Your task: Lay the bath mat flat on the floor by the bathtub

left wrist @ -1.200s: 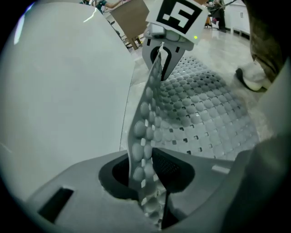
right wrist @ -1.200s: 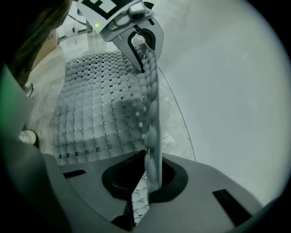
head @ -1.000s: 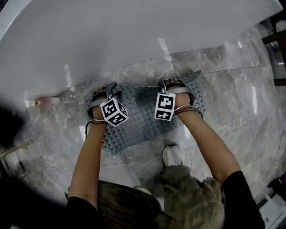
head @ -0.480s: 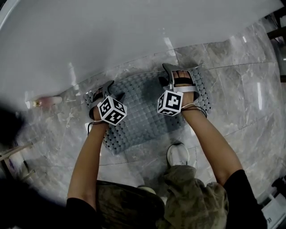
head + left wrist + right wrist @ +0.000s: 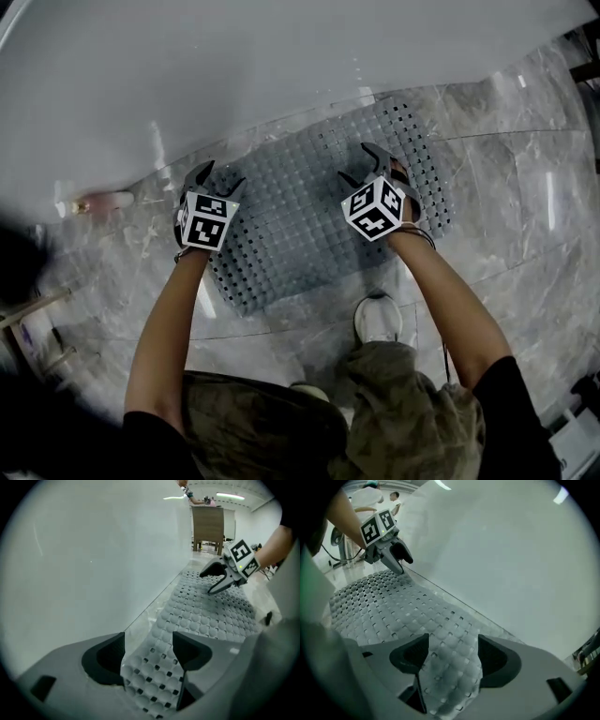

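Our grey bath mat (image 5: 309, 225) lies flat on the floor (image 5: 525, 272) beside the bathtub (image 5: 234, 75). Our left gripper (image 5: 217, 178) and right gripper (image 5: 360, 163) hover over it, jaws just opened wide, gripping nothing.

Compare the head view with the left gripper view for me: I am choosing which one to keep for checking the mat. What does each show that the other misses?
Head view only: the full spread of the bath mat on the floor, and the person's shoe at its near edge.
Left gripper view only: the left gripper from close up, its jaws apart and just opened, with the mat lying unpinched under the gap. A wooden cabinet stands far off.
Both: the mat, the white bathtub wall beside it, and the right gripper, also just opened, over the mat and holding nothing.
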Demonstrator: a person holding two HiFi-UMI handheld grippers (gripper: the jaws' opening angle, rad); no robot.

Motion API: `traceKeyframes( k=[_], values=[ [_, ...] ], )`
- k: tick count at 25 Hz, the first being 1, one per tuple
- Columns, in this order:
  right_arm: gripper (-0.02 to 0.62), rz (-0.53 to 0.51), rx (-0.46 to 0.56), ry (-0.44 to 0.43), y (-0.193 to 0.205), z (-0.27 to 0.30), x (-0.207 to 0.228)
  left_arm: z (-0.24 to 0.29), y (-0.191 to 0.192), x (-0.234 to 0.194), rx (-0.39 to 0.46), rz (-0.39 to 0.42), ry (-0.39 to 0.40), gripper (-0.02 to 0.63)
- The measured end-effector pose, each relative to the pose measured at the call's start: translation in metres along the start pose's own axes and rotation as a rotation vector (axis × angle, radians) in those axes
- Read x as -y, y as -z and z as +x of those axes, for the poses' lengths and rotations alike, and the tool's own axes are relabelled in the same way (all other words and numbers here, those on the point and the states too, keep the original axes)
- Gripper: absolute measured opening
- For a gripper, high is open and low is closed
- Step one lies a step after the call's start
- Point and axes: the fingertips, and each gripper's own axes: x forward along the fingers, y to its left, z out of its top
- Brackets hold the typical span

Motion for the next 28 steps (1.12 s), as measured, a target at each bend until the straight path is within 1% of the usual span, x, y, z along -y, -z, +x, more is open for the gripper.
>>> traceKeyframes(
  k=[2, 4, 5, 6, 7, 8, 10, 11, 13, 14, 15, 16, 18, 19, 21, 23, 24, 25, 28],
  values=[
    [0.288, 0.048, 0.001, -0.039, 0.009, 0.001, -0.006, -0.017, 0.016, -0.009, -0.030, 0.045, 0.015, 0.316],
    [0.288, 0.086, 0.009, -0.065, 0.016, -0.001, -0.010, -0.042, 0.029, -0.022, -0.024, 0.087, 0.005, 0.319],
    [0.288, 0.095, 0.014, -0.077, 0.018, -0.001, -0.010, -0.054, 0.037, -0.032, -0.009, 0.079, -0.013, 0.319],
    [0.288, 0.098, 0.018, -0.095, 0.019, -0.002, -0.013, -0.065, 0.050, -0.042, 0.001, 0.039, -0.033, 0.319],
    [0.288, 0.098, 0.022, -0.117, 0.020, -0.001, -0.019, -0.075, 0.069, -0.052, 0.003, -0.032, -0.044, 0.319],
    [0.288, 0.098, 0.025, -0.140, 0.020, 0.000, -0.027, -0.084, 0.092, -0.058, -0.004, -0.126, -0.042, 0.319],
    [0.288, 0.114, 0.034, -0.162, 0.023, 0.001, -0.038, -0.096, 0.137, -0.061, -0.013, -0.354, -0.008, 0.319],
    [0.288, 0.127, 0.038, -0.163, 0.025, 0.001, -0.040, -0.098, 0.156, -0.058, -0.006, -0.489, 0.012, 0.319],
    [0.288, 0.138, 0.044, -0.165, 0.028, 0.000, -0.038, -0.097, 0.183, -0.051, 0.030, -0.772, 0.055, 0.319],
    [0.288, 0.139, 0.043, -0.167, 0.028, 0.000, -0.037, -0.094, 0.189, -0.046, 0.052, -0.879, 0.090, 0.319],
    [0.288, 0.141, 0.040, -0.170, 0.027, 0.000, -0.037, -0.091, 0.190, -0.040, 0.075, -0.945, 0.132, 0.319],
    [0.288, 0.141, 0.038, -0.175, 0.026, 0.000, -0.038, -0.089, 0.188, -0.034, 0.109, -0.976, 0.174, 0.319],
    [0.288, 0.140, 0.047, -0.196, 0.019, 0.000, -0.046, -0.086, 0.180, -0.023, 0.194, -1.007, 0.256, 0.319],
    [0.288, 0.139, 0.062, -0.214, 0.012, 0.000, -0.053, -0.084, 0.178, -0.016, 0.213, -1.020, 0.293, 0.319],
    [0.288, 0.130, 0.105, -0.270, -0.005, -0.003, -0.072, -0.077, 0.181, -0.002, 0.193, -1.028, 0.348, 0.319],
    [0.288, 0.111, 0.143, -0.342, -0.027, -0.007, -0.097, -0.072, 0.183, 0.009, 0.159, -1.016, 0.373, 0.313],
    [0.288, 0.101, 0.153, -0.379, -0.038, -0.009, -0.110, -0.071, 0.182, 0.011, 0.145, -1.008, 0.372, 0.305],
    [0.288, 0.093, 0.159, -0.419, -0.049, -0.012, -0.125, -0.070, 0.181, 0.012, 0.132, -1.003, 0.366, 0.271],
    [0.288, 0.051, 0.172, -0.542, -0.075, -0.019, -0.175, -0.073, 0.177, 0.012, 0.121, -1.012, 0.362, 0.245]
  ],
)
